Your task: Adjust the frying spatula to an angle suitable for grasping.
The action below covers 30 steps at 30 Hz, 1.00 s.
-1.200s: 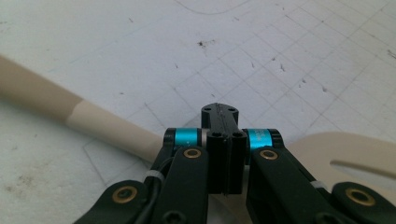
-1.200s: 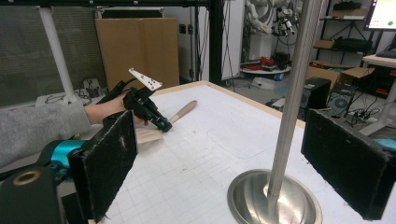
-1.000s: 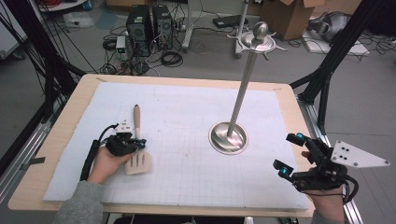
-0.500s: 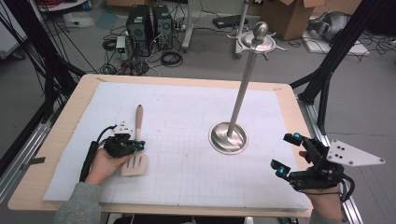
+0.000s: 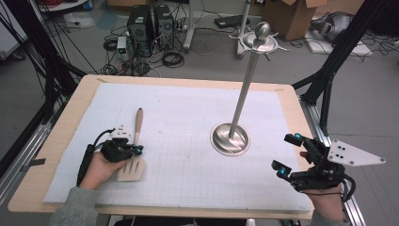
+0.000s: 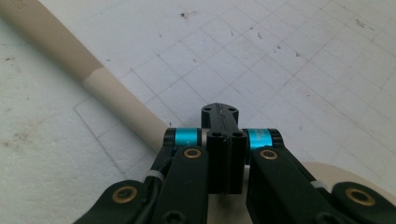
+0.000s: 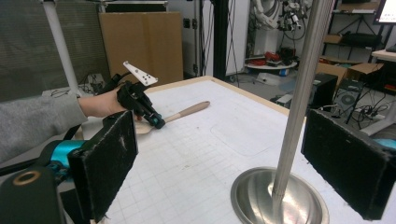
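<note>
The wooden spatula [image 5: 133,151] lay flat on the white grid mat [image 5: 188,117], in the mat's left half toward the near edge, with its slotted blade pointing at the near edge and its handle running toward the far edge. My left gripper [image 5: 134,149] sat over the spatula where the handle meets the blade, approaching from the mat's left edge. In the left gripper view, my left jaws stood together, pads face to face, directly above the neck of the spatula [image 6: 126,102]; whether they pinched the wood itself could not be determined from that angle. The blade showed pale beneath the jaw links, and the handle ran off toward the upper left of that view. My left hand [image 5: 101,165] rested on the mat behind the gripper. The metal stand [image 5: 230,139] stood upright right of the mat's centre, its round base flat on the mat and its pole rising to a knobbed top. My right gripper [image 5: 288,153] hovered near the mat's near right corner, well apart from the spatula, with its jaws wide apart and nothing between them. In the right gripper view, the stand's pole [image 7: 299,102] rose between the two pads but farther off, and the left gripper [image 7: 156,122] appeared beyond on the spatula [image 7: 187,111]. The mat covered most of the wooden table [image 5: 56,141].
</note>
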Motion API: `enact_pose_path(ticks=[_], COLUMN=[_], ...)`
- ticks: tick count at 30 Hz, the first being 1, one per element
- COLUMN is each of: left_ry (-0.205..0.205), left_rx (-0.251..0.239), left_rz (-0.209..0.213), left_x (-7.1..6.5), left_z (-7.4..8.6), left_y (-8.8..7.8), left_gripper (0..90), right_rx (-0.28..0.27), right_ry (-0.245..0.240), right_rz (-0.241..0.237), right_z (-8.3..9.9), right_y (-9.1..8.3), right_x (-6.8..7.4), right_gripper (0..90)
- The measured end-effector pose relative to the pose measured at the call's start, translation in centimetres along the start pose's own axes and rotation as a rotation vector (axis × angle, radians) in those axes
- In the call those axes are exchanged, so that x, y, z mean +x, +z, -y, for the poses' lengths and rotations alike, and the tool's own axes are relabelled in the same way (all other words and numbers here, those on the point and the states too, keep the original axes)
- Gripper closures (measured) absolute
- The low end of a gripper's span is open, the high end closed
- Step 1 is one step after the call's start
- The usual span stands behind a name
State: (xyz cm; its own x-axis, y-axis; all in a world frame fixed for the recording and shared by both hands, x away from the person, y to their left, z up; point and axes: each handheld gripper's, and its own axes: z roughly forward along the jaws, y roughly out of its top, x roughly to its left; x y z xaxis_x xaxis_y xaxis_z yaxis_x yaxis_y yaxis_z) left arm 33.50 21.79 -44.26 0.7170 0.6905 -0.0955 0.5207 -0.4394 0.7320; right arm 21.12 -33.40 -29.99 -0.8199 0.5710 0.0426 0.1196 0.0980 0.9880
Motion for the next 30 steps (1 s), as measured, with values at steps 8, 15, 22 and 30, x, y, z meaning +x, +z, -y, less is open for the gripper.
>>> enact_pose_path(ticks=[8, 15, 22, 30], left_ry=[0.010, 0.020, 0.019, 0.025], left_rx=[0.012, 0.008, 0.008, -0.003], left_rz=[0.016, 0.035, 0.050, 0.045], left_x=[0.1, 0.3, 0.5, 0.4], left_z=[0.5, 1.4, 2.2, 2.7], left_y=[-0.7, -1.6, -2.5, -3.0], left_gripper=[89.9, 89.9, 89.9, 89.9], right_rx=[-0.004, -0.005, -0.014, -0.005], right_ry=[-0.010, 0.001, -0.013, -0.012], right_rz=[-0.003, -0.010, -0.022, -0.041], right_z=[0.0, -0.1, -0.2, -0.4], right_y=[0.2, 0.3, 0.9, 1.6], right_x=[-0.2, -0.2, -0.5, -0.5], right_gripper=[9.7, 9.7, 9.7, 9.7])
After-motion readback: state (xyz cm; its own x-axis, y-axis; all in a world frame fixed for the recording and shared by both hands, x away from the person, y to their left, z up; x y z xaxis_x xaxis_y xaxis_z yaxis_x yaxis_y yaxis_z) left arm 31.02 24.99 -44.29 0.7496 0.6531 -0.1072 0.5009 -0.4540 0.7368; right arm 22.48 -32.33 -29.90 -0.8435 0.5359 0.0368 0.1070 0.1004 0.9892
